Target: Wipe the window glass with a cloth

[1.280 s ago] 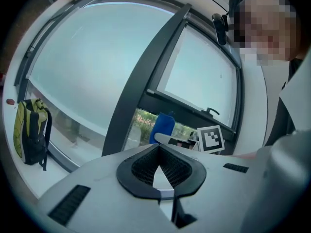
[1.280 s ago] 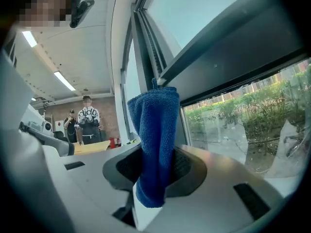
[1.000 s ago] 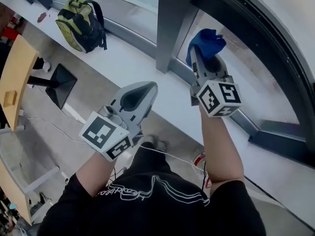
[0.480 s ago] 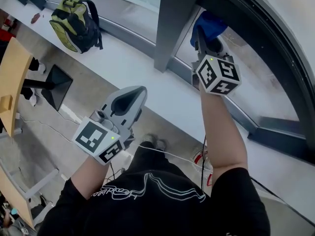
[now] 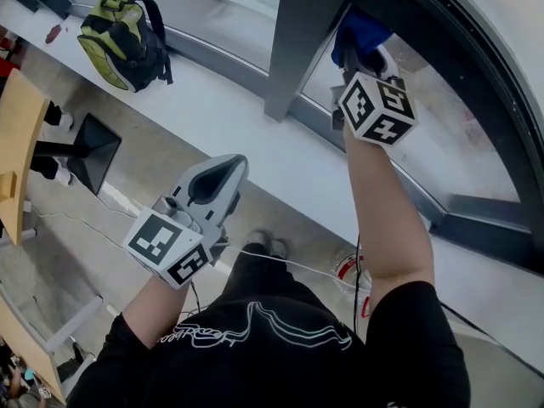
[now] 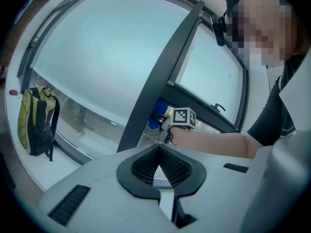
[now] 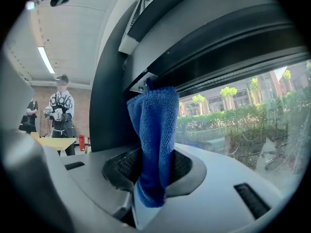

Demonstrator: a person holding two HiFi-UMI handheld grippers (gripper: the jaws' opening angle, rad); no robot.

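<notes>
Cloth pinched in right hand-held gripper, by window glass; left hand-held gripper pressed together, empty.

The cloth pinched in the jaws of my right gripper is blue microfibre, nubby and matt. The pads either side of it look like black ribbed rubber, set in smooth matt grey plastic; my left gripper has the same finish. Ahead of the right jaws the window glass is clear and glossy, faintly streaked, beside a dark, smooth, matt frame. Far left of my left jaws, the backpack looks like woven fabric.
</notes>
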